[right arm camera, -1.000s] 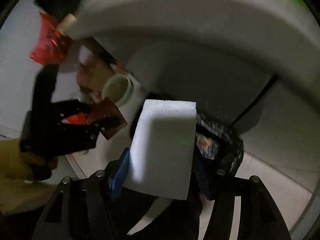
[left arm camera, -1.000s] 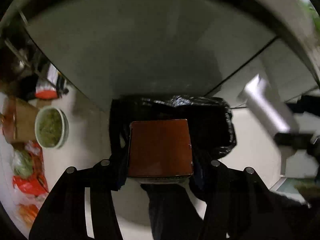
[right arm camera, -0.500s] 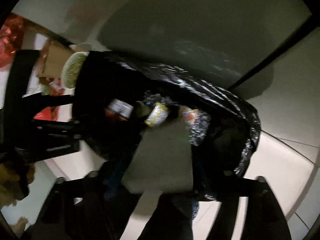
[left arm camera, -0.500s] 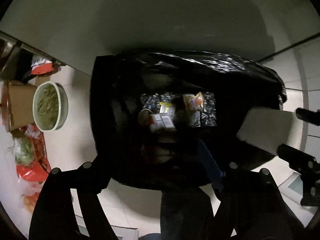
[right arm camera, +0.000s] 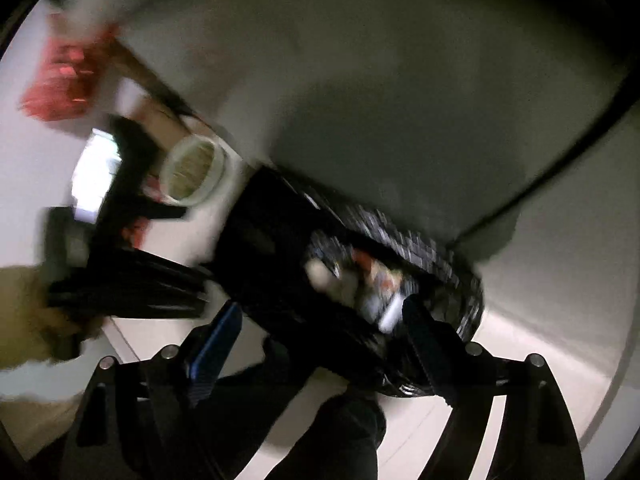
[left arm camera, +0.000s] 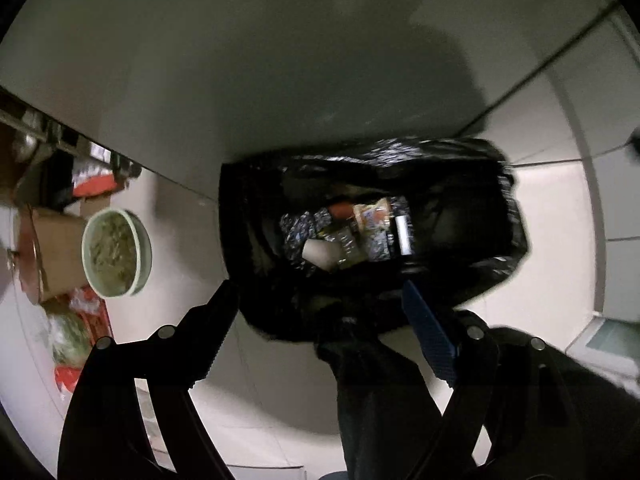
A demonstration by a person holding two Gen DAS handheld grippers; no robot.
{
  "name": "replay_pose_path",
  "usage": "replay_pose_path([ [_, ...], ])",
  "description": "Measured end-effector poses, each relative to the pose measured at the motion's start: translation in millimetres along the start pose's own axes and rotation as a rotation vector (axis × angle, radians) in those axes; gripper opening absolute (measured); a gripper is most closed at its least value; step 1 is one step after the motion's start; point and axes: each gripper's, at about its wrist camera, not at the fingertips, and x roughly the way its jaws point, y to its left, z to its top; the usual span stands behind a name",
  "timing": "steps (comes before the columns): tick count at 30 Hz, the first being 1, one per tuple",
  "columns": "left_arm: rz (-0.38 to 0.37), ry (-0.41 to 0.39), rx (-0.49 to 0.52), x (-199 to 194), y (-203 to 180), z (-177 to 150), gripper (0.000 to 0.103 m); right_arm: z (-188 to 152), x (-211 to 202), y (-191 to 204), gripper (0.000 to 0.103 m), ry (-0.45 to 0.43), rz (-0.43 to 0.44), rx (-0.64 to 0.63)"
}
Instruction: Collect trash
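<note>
Above the black trash bag, our left claw and right claw both gape empty. Trash lies inside the bag, so we judge the drop done; next we must fetch more litter.

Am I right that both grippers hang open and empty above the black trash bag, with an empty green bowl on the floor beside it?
Nearly. The green bowl is not empty: the left wrist view shows it full of greenish scraps. The rest stands: the left gripper and right gripper are open and empty above the black trash bag.
</note>
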Motion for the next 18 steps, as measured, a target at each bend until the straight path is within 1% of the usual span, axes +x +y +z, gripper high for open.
replay_pose_path([
  [1,-0.006,-0.009,0.005,-10.8,-1.5,-2.1,0.082,3.0,-35.2,8.0,0.085,-0.064,-0.006,-0.034],
  [2,-0.011,-0.018,0.008,-20.0,-2.3,-4.1,0.084,4.7,-59.4,12.1,0.087,-0.112,-0.022,-0.062],
  [4,-0.023,-0.045,0.011,-40.8,-6.8,-7.3,0.085,7.3,-121.9,21.2,0.098,-0.256,-0.095,-0.144],
  [6,-0.025,-0.055,0.013,-50.1,-7.3,-7.0,0.085,8.7,-158.2,20.0,0.098,-0.347,-0.199,-0.204],
  [7,-0.030,-0.060,0.009,-54.7,-9.1,-5.8,0.085,10.3,-169.8,16.1,0.098,-0.372,-0.264,-0.234],
  [9,-0.042,-0.070,0.002,-60.8,-11.3,-3.0,0.085,14.4,-178.0,3.6,0.098,-0.384,-0.346,-0.266],
  [10,-0.045,-0.080,0.002,-64.4,-14.8,0.2,0.085,18.3,-176.8,-8.6,0.098,-0.373,-0.381,-0.273],
  [13,-0.027,-0.101,0.025,-70.6,-21.2,4.7,0.085,25.6,-165.1,-40.0,0.098,-0.342,-0.390,-0.272],
  [15,-0.018,-0.108,0.030,-73.7,-25.5,6.2,0.085,33.6,-152.2,-59.0,0.098,-0.301,-0.386,-0.292],
  [17,-0.012,-0.116,0.018,-77.5,-26.2,6.3,0.085,41.6,-137.5,-65.5,0.097,-0.267,-0.381,-0.304],
  [18,-0.011,-0.117,0.011,-78.6,-26.1,5.3,0.085,44.6,-135.2,-69.9,0.094,-0.258,-0.370,-0.308],
])
